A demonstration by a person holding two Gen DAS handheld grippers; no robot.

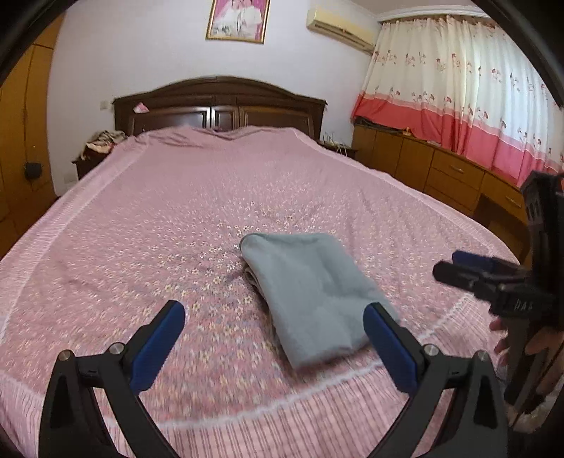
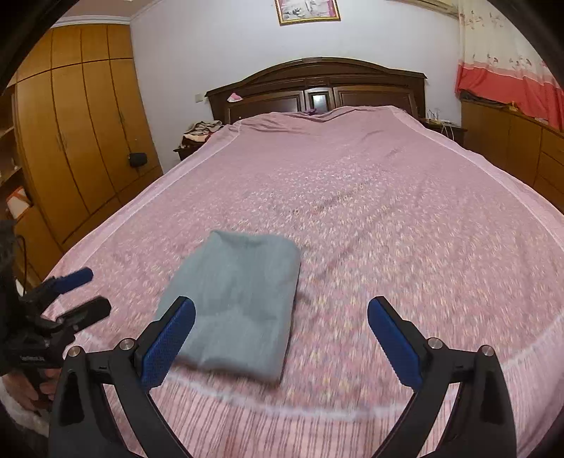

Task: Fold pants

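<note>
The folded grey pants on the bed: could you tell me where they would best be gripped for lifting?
Probably the near short edge of the pants, approached from the foot of the bed. The bundle lies flat with that edge towards both open grippers, and the layers stack there.

Motion blur smears the near end of the folded pants (image 2: 243, 299) and the bedspread's (image 2: 387, 218) flower print around them. The pants' layers cannot be counted. The picture (image 1: 238, 19) above the headboard (image 1: 218, 102) is cut off by the top edge.
</note>
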